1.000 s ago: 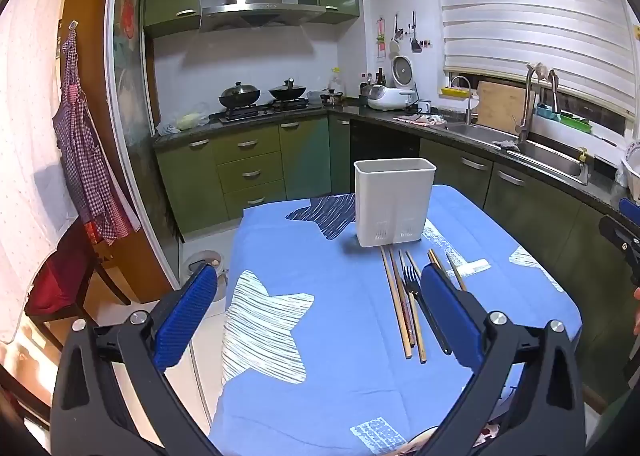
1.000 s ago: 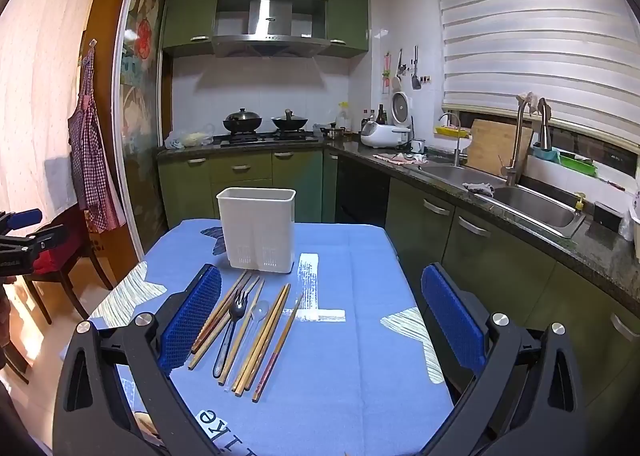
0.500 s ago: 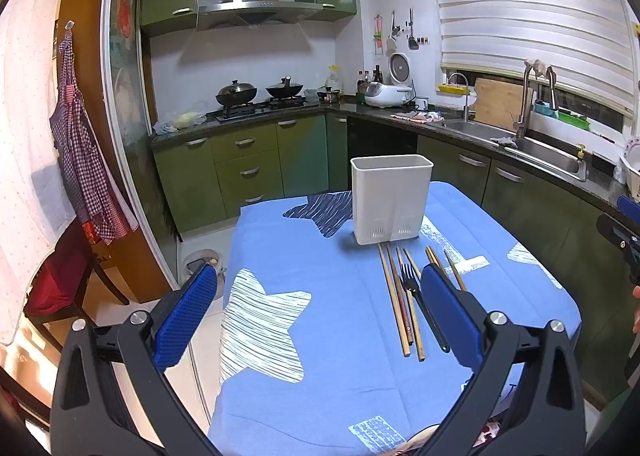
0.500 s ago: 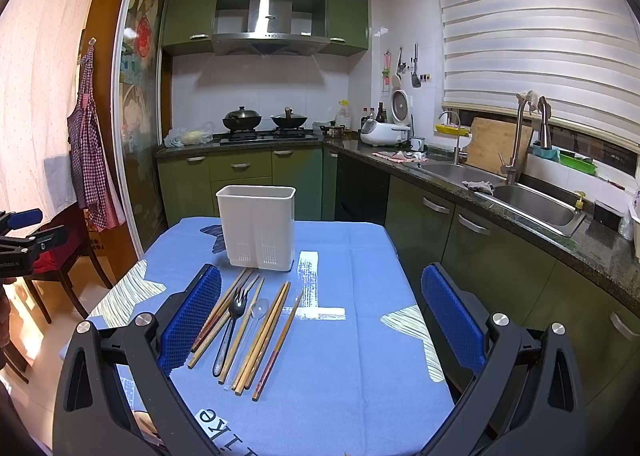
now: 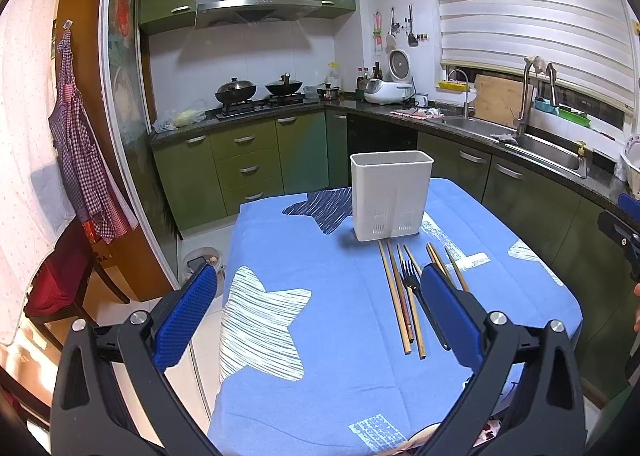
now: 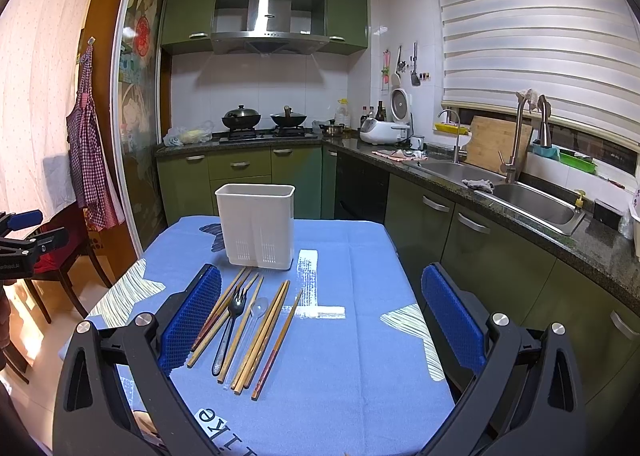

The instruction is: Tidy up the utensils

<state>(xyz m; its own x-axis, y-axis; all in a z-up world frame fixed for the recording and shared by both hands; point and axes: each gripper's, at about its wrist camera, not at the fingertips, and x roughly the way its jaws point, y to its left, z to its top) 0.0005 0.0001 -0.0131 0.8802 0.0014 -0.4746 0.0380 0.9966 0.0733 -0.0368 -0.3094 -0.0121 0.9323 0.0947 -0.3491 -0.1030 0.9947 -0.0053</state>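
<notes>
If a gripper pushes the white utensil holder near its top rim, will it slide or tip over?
The white utensil holder looks tall, narrow and apparently empty, so it is probably light and may tip. It stands on the blue tablecloth, which could grip its base or bunch, making tipping likelier than sliding.

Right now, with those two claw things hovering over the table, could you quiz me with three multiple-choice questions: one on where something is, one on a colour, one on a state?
1. Where do the chopsticks lie?
A. inside the white holder
B. on the tablecloth in front of it
C. in the sink

2. What colour is the fork?
A. black
B. red
C. white

3. How do the left gripper and right gripper stand?
A. both shut
B. one holds a fork
C. both open, empty

Answers: B, they lie flat before the white holder; A, dark tines and handle; C, blue pads wide apart.
</notes>
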